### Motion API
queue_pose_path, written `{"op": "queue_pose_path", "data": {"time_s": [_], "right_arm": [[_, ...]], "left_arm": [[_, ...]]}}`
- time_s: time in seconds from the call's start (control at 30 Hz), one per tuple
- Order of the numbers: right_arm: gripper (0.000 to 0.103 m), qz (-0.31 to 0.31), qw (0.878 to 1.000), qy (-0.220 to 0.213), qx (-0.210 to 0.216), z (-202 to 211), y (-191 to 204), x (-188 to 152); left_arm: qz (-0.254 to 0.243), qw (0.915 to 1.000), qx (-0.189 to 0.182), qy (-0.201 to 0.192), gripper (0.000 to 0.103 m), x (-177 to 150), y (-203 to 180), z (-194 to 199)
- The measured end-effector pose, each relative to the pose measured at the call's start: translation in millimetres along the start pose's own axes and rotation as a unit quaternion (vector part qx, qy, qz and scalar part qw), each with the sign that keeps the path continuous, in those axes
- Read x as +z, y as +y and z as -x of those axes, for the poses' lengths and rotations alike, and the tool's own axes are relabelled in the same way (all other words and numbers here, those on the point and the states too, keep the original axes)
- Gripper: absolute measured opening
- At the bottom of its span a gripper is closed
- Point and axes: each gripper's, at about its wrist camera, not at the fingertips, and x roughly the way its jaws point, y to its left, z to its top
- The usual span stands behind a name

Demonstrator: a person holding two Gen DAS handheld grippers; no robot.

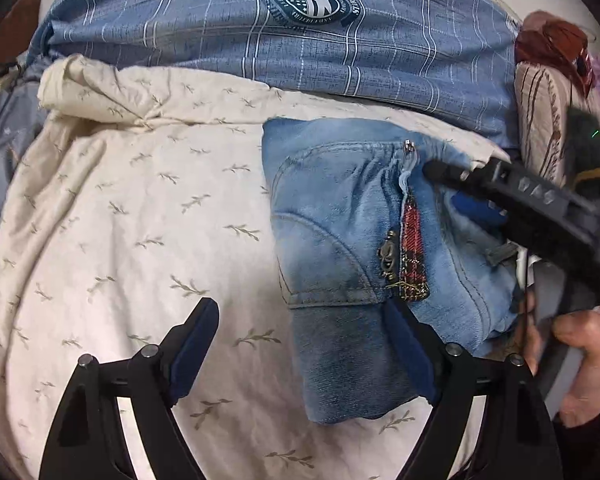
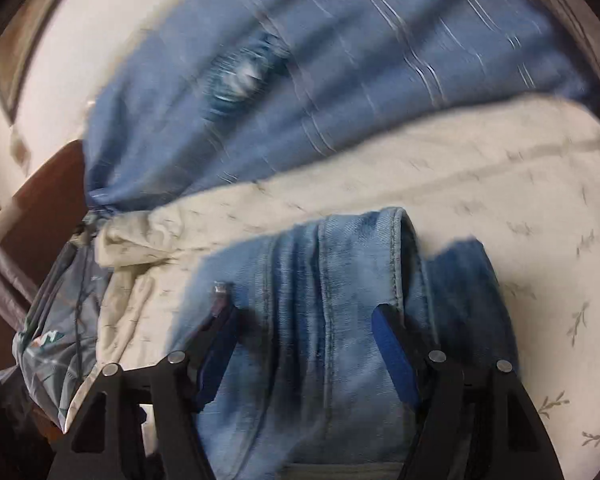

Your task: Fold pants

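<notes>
The jeans [image 1: 340, 240] lie folded into a compact bundle on the cream bedspread [image 1: 120, 220], toward its far edge by the blue plaid pillow [image 1: 300, 40], probably so the soft, flat bed can support the fold. The left gripper [image 1: 304, 344] stands wide open, empty, its right finger at the bundle's near edge. The right gripper [image 2: 304, 344] straddles the denim with jaws apart, apparently pressing or smoothing rather than pinching.

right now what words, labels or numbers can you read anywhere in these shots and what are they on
"WITH A SENSE OF" – the only clear part of the ring text on the round crest printed on the blue plaid pillow; the rest is too small to make out.
"STYLES" – my best reading of the crest's ribbon end.
Right wrist view: the same crest is blurred, unreadable.
Jeans: plaid patch and metal charm, no legible text.
</notes>
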Motion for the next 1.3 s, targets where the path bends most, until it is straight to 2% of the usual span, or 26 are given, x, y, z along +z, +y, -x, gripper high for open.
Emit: {"op": "queue_pose_path", "data": {"time_s": [0.03, 0.17, 0.23, 0.3, 0.4, 0.5, 0.6, 0.63, 0.7, 0.77, 0.87, 0.97, 1.07, 1.3], "right_arm": [[0.07, -0.002, 1.0, 0.002, 0.003, -1.5, -3.9, -1.2], [0.07, 0.059, 0.998, 0.005, -0.022, 0.4, 4.2, -11.5], [0.07, 0.057, 0.998, 0.011, -0.019, 5.3, 1.9, -15.7], [0.07, 0.057, 0.998, 0.017, -0.014, 11.5, 0.8, -22.0], [0.07, 0.105, 0.994, 0.013, -0.014, 14.6, 5.0, -29.1], [0.07, 0.106, 0.994, 0.014, -0.016, 21.3, 4.4, -33.5], [0.072, 0.098, 0.994, 0.027, -0.04, 35.7, 4.1, -39.3], [0.072, 0.091, 0.995, 0.029, -0.033, 41.7, 2.8, -41.3], [0.072, 0.089, 0.996, 0.001, -0.032, 63.6, 4.9, -46.0], [0.072, 0.124, 0.99, -0.034, -0.053, 84.5, 13.9, -51.1], [0.072, 0.126, 0.988, -0.054, -0.068, 106.9, 18.6, -61.5], [0.072, 0.113, 0.988, -0.069, -0.079, 121.9, 20.7, -69.7], [0.072, 0.139, 0.981, -0.077, -0.115, 125.9, 30.6, -75.3], [0.072, 0.166, 0.974, -0.083, -0.13, 128.7, 36.0, -81.8]], "left_arm": [[0.008, 1.0, -0.004, 0.002, 0.086, -2.0, 1.2, -1.8], [0.029, 0.9994, -0.018, 0.007, 0.086, -5.4, 7.7, -2.8], [0.028, 0.9993, -0.022, 0.006, 0.086, -7.1, 6.7, 1.0], [0.008, 0.9999, -0.009, -0.001, 0.086, -11.7, -0.7, 4.7], [-0.025, 0.9991, 0.033, -0.013, 0.088, -12.5, -12.2, 4.9], [-0.022, 0.9989, 0.041, -0.004, 0.089, -7.6, -13.0, 11.1], [-0.006, 0.9991, 0.043, 0.005, 0.089, -8.2, -9.8, 20.1], [-0.002, 0.9991, 0.042, 0.005, 0.089, -9.3, -8.9, 23.8], [0.007, 0.999, 0.044, 0.0, 0.089, -12.6, -8.0, 32.4], [0.014, 0.9989, 0.046, -0.003, 0.089, -15.7, -7.7, 40.5], [0.017, 0.9987, 0.046, -0.017, 0.089, -16.1, -10.4, 51.2], [0.013, 0.9982, 0.047, -0.036, 0.09, -15.0, -15.6, 65.2], [0.003, 0.9978, 0.047, -0.046, 0.09, -14.6, -22.8, 76.1], [-0.005, 0.9965, 0.058, -0.059, 0.094, -19.9, -27.6, 83.0]]}}
